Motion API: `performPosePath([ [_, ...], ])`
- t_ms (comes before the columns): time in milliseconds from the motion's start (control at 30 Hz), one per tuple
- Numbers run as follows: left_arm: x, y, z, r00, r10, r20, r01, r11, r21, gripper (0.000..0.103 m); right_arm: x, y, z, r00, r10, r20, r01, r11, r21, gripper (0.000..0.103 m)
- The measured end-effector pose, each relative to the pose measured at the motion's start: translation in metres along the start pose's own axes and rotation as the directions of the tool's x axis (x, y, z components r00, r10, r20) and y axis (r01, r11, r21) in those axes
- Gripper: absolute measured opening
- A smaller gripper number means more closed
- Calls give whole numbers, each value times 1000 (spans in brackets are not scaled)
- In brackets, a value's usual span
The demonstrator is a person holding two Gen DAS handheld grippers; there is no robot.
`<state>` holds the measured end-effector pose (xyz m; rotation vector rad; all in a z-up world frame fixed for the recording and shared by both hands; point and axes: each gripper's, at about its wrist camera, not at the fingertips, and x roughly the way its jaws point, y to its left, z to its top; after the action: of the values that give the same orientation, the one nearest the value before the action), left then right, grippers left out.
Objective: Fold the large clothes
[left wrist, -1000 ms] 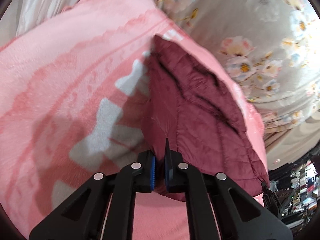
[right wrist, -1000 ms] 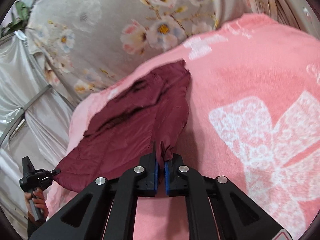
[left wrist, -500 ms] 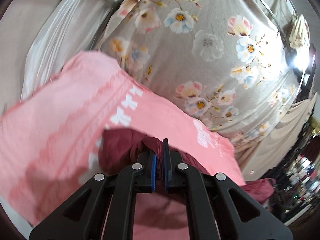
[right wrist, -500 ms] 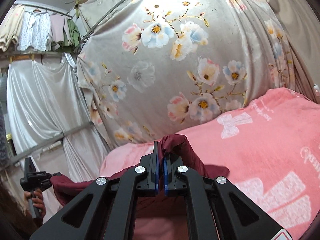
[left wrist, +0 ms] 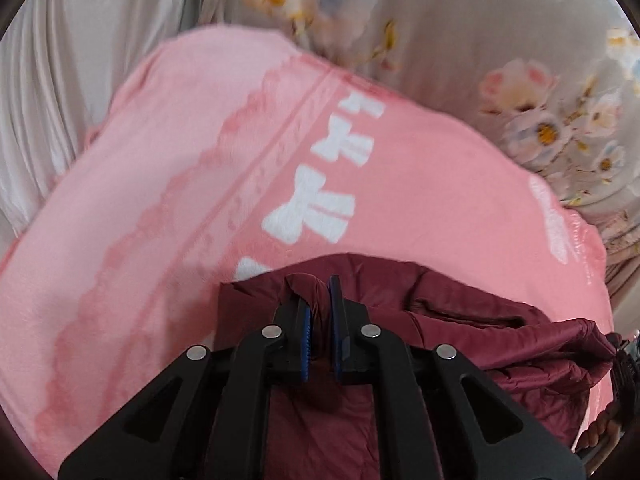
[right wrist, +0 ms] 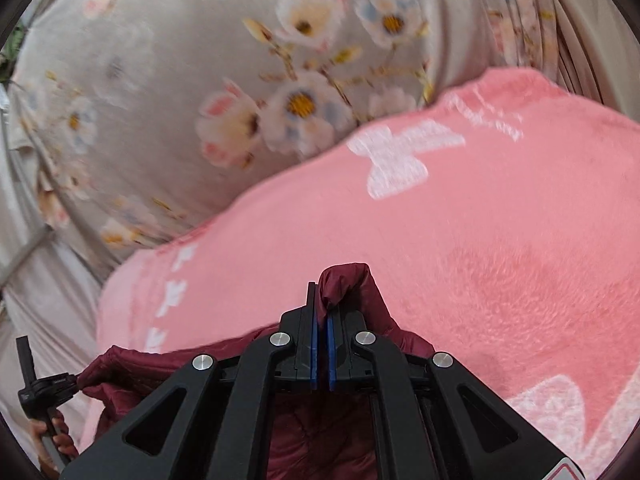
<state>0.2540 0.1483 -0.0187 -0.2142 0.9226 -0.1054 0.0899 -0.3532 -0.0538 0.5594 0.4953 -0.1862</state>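
A maroon padded garment [left wrist: 472,332] lies bunched on a pink blanket [left wrist: 160,208], stretched between my two grippers. My left gripper [left wrist: 318,300] is shut on a fold of its edge. My right gripper [right wrist: 322,304] is shut on another bunch of the garment [right wrist: 348,280], which pokes up past the fingertips. In the right wrist view the garment sags leftward to the left gripper [right wrist: 44,392] and the hand holding it. Most of the garment is hidden under the gripper bodies.
The pink blanket [right wrist: 500,240] with white bow prints covers the bed. A grey floral curtain [right wrist: 240,80] hangs behind it, and pale drapes [left wrist: 60,80] hang at the left. The right gripper and hand [left wrist: 616,400] show at the left wrist view's right edge.
Both grippers lifted the garment's edge off the blanket and carried it forward over itself, then tipped back down toward the blanket. The flat garment is now bunched and doubled.
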Motion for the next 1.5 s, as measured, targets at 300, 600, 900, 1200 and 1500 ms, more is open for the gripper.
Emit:
performPosePath([
  [300,64,5,-14,999,-3,-44,3,1000,1,12,37,-11,-16,998,-24,-57,25,1000,17,7],
  [600,-2,11,9,982,77,170,-78,997,-1,66,-34,15,0,985,-54,163,65,996,-68,45],
  [900,-57,-44,7,980,11,197,-45,985,169,69,-22,94,-20,998,54,-40,-62,972,-226,47],
  [1200,11,-104,-40,998,-56,-32,62,960,274,67,62,161,-66,954,-19,-301,-111,905,-410,34],
  [1500,41,-117,-28,997,-45,-61,60,956,286,67,80,167,-36,963,20,-269,-124,919,-375,2],
])
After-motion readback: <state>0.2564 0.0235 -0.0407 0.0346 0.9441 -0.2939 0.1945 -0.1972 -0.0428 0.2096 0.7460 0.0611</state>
